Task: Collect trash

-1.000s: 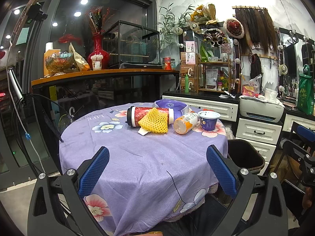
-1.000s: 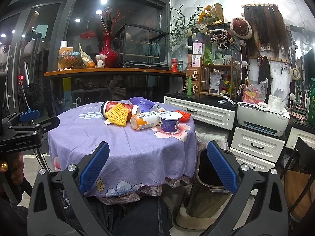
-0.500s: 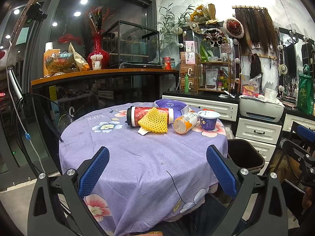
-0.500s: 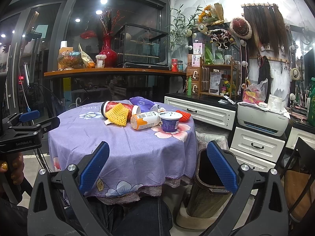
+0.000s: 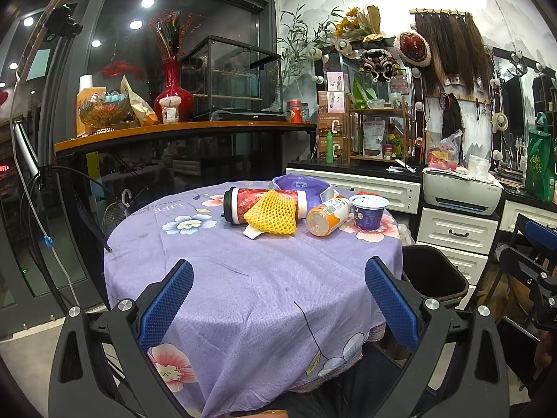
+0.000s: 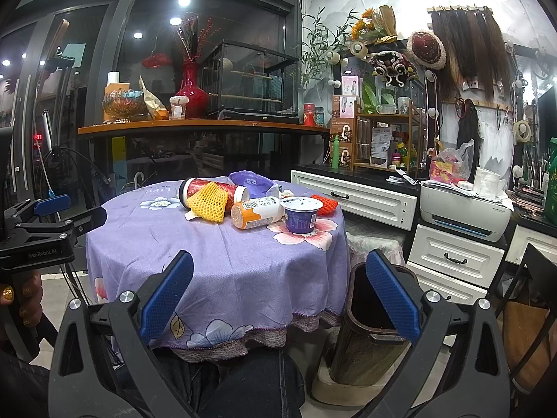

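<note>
Trash lies at the far side of a round table with a purple floral cloth [image 5: 243, 296]: a red can on its side [image 5: 259, 201], a yellow foam net [image 5: 273, 213], an orange-and-white bottle on its side [image 5: 327, 211], a purple yogurt cup [image 5: 369, 211] and a purple packet [image 5: 301, 184]. The same items show in the right wrist view, with a red net [image 6: 324, 203] behind the cup [image 6: 301, 216]. A dark bin [image 6: 372, 327] stands on the floor right of the table. My left gripper [image 5: 278, 301] and right gripper [image 6: 278, 301] are both open and empty, short of the table.
White drawers [image 6: 456, 261] and a printer [image 6: 464, 210] stand to the right. A long wooden counter [image 5: 181, 129] with a red vase runs behind the table. A black chair frame [image 5: 536, 261] is at far right. My knees show below the table edge.
</note>
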A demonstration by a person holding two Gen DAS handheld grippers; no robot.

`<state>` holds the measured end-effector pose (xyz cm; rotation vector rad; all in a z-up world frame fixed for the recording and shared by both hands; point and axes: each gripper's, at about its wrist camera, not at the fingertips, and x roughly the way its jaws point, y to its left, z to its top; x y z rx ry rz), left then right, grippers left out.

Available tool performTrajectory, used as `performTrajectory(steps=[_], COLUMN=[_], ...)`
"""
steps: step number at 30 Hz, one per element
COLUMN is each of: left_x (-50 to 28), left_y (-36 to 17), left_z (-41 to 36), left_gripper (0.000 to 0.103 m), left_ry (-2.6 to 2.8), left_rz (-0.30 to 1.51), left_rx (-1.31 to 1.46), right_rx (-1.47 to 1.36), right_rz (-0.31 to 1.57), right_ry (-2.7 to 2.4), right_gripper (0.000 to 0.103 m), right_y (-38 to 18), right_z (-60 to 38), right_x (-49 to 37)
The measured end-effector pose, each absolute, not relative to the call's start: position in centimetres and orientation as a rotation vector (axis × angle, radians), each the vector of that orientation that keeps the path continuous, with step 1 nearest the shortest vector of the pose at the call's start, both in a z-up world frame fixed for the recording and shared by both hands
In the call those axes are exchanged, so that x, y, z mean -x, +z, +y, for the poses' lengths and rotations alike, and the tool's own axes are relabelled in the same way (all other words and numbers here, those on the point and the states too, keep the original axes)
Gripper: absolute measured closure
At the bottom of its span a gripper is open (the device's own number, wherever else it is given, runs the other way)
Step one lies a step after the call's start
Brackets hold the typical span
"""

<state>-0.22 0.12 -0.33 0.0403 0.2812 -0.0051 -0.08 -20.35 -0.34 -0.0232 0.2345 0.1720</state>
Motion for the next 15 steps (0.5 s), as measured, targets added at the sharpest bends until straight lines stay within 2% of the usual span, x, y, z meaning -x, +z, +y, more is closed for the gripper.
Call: performTrajectory(steps=[15], left_x=[0.25], left_y=[-0.4], left_z=[0.11], left_gripper=[0.005], left_ry=[-0.005], left_rz=[0.282], left_rx=[-0.041], right_rx=[0.026], right_rz=[0.236], right_ry=[0.172], right_gripper=[0.005], right_y=[-0.46], right_z=[-20.22], right_x=[0.05])
